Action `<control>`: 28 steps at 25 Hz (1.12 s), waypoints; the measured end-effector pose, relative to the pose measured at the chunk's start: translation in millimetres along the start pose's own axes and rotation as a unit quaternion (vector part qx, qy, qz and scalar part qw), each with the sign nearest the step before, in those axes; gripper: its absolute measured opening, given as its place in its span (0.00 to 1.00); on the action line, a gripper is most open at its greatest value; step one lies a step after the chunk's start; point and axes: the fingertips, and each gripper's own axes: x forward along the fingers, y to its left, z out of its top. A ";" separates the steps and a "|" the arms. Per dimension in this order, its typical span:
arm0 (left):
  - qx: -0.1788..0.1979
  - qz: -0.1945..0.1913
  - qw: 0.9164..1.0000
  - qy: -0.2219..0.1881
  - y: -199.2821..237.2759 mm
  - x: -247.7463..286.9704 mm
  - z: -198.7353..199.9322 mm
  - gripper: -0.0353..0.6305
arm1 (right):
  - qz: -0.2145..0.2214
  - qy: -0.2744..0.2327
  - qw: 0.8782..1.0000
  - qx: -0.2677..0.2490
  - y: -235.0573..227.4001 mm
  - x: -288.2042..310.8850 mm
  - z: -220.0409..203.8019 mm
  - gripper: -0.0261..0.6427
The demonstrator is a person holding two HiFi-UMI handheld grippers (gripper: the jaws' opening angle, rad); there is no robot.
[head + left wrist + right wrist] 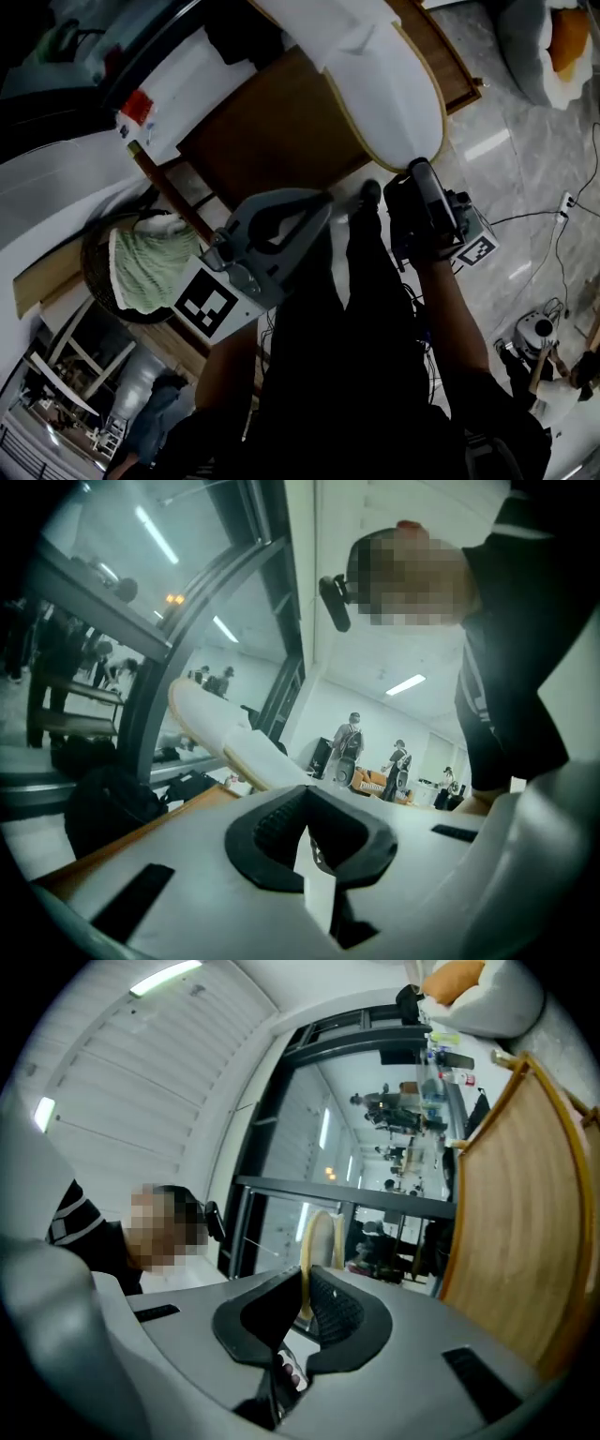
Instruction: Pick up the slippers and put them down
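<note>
- Looking down from your head, you see a smooth white slipper [375,84] with a tan piped rim against a brown wood-grained panel [272,122]. Its narrow end meets your right claw [415,169], and your left claw [328,200] is near it.
- Left gripper view: your left claw [311,832] has its ribbed black pads pinched on a thin pale strip of the slipper [225,738], which stretches away from the tips, long and round-ended.
- Right gripper view: your right claw [307,1302] is clenched on the slipper [319,1237], seen edge-on, thin and tan-rimmed. The curved panel [506,1194] stands to its right.
</note>
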 end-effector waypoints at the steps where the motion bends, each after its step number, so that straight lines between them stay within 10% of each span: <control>1: -0.003 -0.002 1.000 0.005 4.3 1.3 -11.8 0.07 | -0.012 0.002 1.000 0.006 -14.6 -7.7 -7.2 0.10; 16: -0.051 -0.026 0.997 0.042 37.0 26.1 -115.9 0.07 | -0.118 0.015 0.991 0.057 -142.9 -77.5 -62.5 0.10; 28: -0.058 -0.071 0.995 0.041 26.5 41.1 -115.4 0.07 | -0.187 0.034 0.980 0.052 -165.5 -101.1 -73.9 0.10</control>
